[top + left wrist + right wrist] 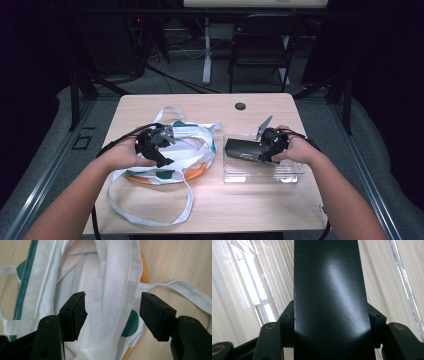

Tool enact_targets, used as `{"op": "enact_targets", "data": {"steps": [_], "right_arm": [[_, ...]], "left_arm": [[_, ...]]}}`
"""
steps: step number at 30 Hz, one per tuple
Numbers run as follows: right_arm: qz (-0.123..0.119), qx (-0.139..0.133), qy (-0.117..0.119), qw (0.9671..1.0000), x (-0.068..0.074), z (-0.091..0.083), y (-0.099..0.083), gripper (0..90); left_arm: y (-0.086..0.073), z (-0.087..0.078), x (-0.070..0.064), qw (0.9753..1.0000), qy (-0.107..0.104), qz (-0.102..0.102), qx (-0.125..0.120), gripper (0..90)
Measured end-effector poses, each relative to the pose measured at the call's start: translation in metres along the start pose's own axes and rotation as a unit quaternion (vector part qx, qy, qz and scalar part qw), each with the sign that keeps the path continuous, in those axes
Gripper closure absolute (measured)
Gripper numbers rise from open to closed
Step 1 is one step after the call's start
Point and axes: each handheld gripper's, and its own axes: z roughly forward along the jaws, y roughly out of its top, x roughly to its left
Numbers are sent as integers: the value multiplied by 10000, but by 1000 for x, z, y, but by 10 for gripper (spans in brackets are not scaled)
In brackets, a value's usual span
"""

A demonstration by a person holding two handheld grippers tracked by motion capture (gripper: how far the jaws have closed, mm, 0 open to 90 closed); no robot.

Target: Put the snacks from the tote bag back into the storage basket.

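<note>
The right tool [267, 146] is clamped on a long black box [243, 149]; in the right gripper view the box [329, 300] runs up between the two jaws, which press against its sides. The box lies lengthwise over a clear plastic tray [280, 175] that sits toward the right edge of the counter [210, 107], and the ribbed clear plastic of the tray [249, 290] shows on both sides of the box in that close view. Whether the box rests on the tray or is held just above it cannot be told.

The left tool [161, 145] stands wide, its jaws apart over a white cloth bag [192, 150] with teal and orange patches. In the left gripper view the pads [77, 312] straddle a fold of the bag [112, 277] near its opening without closing on it. What the bag holds is hidden by the cloth. Its long white straps [150, 215] loop out toward the near edge of the counter, and another strap [170, 111] loops toward the far edge.

The counter is a light wooden top with a small dark round cap [240, 106] near the middle of its far edge. Behind it the room is dim: a dark folding chair [260, 45], a white stand leg [207, 50] and cables on a grey floor.

The high view gives both hands, left [122, 155] and right [300, 150], and the whole layout; the left gripper view adds the bag's stitched seam and a strap [180, 288] sewn at its edge.
</note>
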Motion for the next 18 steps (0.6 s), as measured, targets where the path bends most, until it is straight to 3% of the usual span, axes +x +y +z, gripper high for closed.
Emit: {"op": "enact_targets", "data": {"steps": [18], "right_arm": [[115, 489, -9, 9987, -5, 22, -7, 364]], "left_arm": [[6, 2, -2, 10000, -40, 16, -1, 378]]}}
